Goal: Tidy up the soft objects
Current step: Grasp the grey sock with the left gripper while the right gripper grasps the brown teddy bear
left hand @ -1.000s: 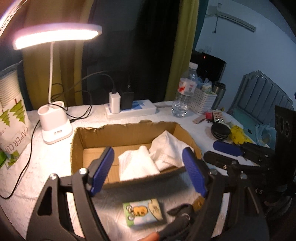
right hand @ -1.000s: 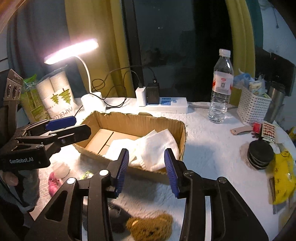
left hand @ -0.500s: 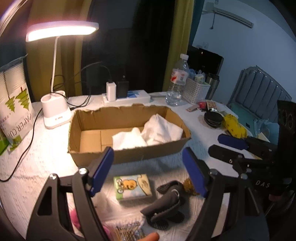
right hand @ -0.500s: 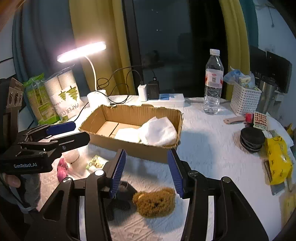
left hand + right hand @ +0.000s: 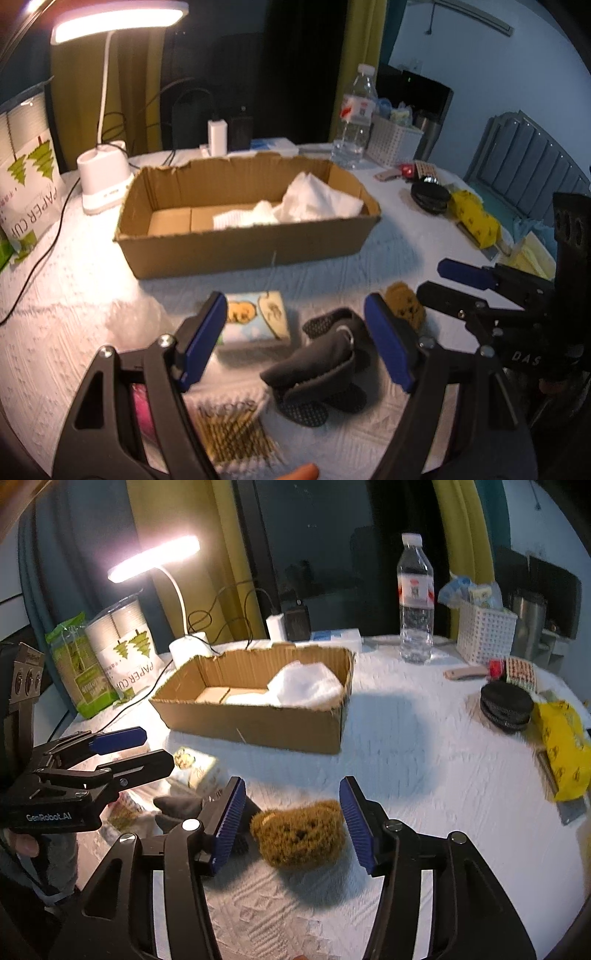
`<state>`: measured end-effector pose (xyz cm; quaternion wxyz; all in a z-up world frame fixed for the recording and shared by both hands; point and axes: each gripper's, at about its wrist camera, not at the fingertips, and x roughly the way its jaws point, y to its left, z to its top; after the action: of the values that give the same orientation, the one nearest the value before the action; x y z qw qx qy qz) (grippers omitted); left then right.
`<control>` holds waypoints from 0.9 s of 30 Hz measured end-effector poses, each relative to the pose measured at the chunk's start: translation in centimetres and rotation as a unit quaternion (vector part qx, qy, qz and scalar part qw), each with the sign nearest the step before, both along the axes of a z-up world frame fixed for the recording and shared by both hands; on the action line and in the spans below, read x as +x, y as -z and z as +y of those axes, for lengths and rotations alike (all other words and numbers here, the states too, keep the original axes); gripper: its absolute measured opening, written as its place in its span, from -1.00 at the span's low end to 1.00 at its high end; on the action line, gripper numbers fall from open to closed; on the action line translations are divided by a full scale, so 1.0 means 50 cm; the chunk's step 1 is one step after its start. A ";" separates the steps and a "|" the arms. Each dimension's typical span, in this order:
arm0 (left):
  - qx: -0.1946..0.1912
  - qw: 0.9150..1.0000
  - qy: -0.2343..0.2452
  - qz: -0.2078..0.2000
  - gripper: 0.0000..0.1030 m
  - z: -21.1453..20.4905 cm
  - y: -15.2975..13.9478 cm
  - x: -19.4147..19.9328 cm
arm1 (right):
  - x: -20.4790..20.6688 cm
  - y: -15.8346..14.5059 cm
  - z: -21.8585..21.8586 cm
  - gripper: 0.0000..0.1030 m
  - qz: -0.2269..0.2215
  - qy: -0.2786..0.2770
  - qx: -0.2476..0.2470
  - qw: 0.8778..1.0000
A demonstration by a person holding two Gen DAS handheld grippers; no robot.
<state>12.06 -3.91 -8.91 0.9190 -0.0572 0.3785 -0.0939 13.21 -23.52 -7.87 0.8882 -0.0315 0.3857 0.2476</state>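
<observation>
Bear (image 5: 300, 835) near front table edge, between wide right gripper (image 5: 291, 816) pads, not touched. Squeeze middle softly, lift, drop in box (image 5: 258, 722). Left gripper (image 5: 295, 341) wide over socks (image 5: 317, 373).

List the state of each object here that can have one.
cardboard box: open, holds white cloths
white cloths: crumpled in box
desk lamp: on
water bottle: capped, upright
brown plush: on table, ungripped
left gripper: open
right gripper: open

"PAPER CUP" on cup sleeve (image 5: 127, 653)
</observation>
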 end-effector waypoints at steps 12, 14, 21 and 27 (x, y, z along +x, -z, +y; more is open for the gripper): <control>0.038 0.998 0.013 0.048 0.51 -0.060 0.051 0.014 | 0.025 0.087 -0.028 0.16 0.064 -0.007 0.019 0.998; 0.045 0.998 0.012 0.051 0.51 -0.066 0.055 0.015 | 0.026 0.088 -0.028 0.16 0.067 -0.012 0.025 0.997; 0.067 0.996 0.016 0.062 0.37 -0.096 0.070 0.012 | 0.025 0.093 -0.007 0.14 0.073 -0.045 0.014 0.996; 0.081 0.994 0.022 0.071 -0.08 -0.118 0.081 0.014 | 0.019 0.086 -0.021 -0.15 0.067 -0.052 0.032 0.996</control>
<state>12.74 -9.83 -12.96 0.8893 0.0192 0.4502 -0.0788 14.14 -24.58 -12.17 0.8469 -0.0068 0.4341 0.3071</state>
